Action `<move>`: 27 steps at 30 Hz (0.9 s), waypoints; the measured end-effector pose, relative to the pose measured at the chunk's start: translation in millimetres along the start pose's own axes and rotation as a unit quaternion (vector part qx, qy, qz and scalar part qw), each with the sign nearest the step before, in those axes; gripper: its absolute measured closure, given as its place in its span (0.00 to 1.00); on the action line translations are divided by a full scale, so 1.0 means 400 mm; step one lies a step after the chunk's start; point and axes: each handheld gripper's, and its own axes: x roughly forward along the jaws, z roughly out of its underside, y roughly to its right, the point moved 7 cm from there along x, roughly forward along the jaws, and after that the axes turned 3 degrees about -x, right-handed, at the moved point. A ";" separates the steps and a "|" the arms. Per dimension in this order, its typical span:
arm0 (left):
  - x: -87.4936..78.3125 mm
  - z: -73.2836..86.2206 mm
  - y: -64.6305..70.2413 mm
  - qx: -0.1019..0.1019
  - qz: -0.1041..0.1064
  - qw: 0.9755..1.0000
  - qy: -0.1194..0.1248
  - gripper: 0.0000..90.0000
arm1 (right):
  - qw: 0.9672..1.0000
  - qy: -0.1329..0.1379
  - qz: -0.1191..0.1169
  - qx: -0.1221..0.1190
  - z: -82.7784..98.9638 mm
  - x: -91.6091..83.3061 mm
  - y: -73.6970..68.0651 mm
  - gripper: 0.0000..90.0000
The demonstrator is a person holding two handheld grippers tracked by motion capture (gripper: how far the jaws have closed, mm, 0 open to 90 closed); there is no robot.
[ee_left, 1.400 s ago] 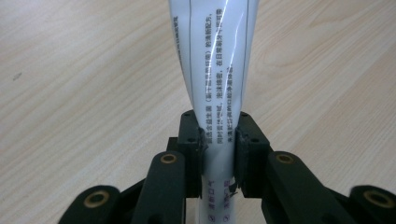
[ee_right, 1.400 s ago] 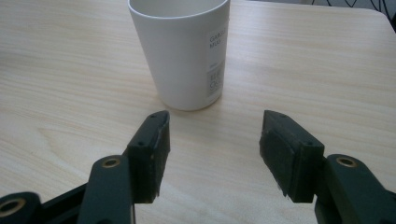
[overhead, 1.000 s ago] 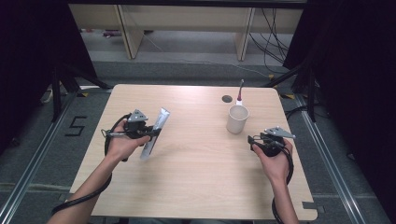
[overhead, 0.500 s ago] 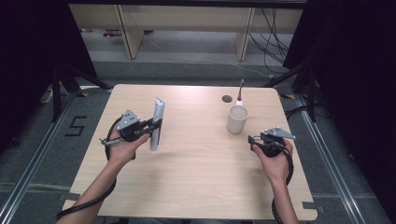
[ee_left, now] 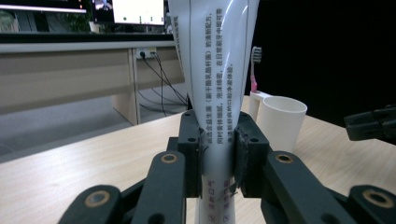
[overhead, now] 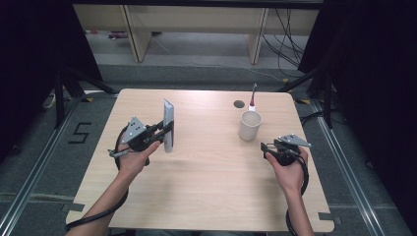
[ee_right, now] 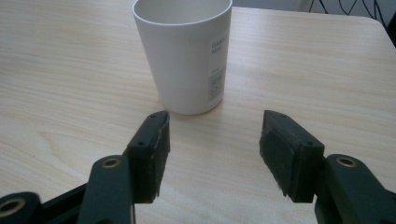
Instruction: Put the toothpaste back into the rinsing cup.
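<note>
Both grippers black: left gripper, right gripper. Jaws are jointed bars with brass-coloured pivot pins and small dark screws. Grey three-cornered plate tops each. Black cables trail. Forearms bare, no sleeves.

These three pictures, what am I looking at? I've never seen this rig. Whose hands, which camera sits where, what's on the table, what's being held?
A person sits at a wooden table with a hand-held two-jaw gripper in each hand. The high view looks down from above; the other two cameras ride on the grippers and look along their black jaws. The left gripper is shut on a white tube printed with text, held upright. The right gripper is open and holds nothing, pointing at a white cup just ahead. Behind the cup stands a toothbrush, in a small white holder as far as I can tell.
</note>
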 end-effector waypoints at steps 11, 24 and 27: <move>0.023 -0.011 0.032 0.010 0.017 1.000 0.023 0.84 | 1.000 0.010 -0.006 -0.011 -0.007 -0.001 -0.006 0.48; 0.054 -0.015 0.074 0.013 0.034 0.999 0.031 0.84 | 0.999 0.036 -0.020 -0.025 -0.044 -0.021 -0.040 0.48; 0.063 -0.012 0.086 0.014 0.038 0.999 0.031 0.84 | 0.999 0.039 -0.030 -0.015 -0.055 -0.030 -0.062 0.48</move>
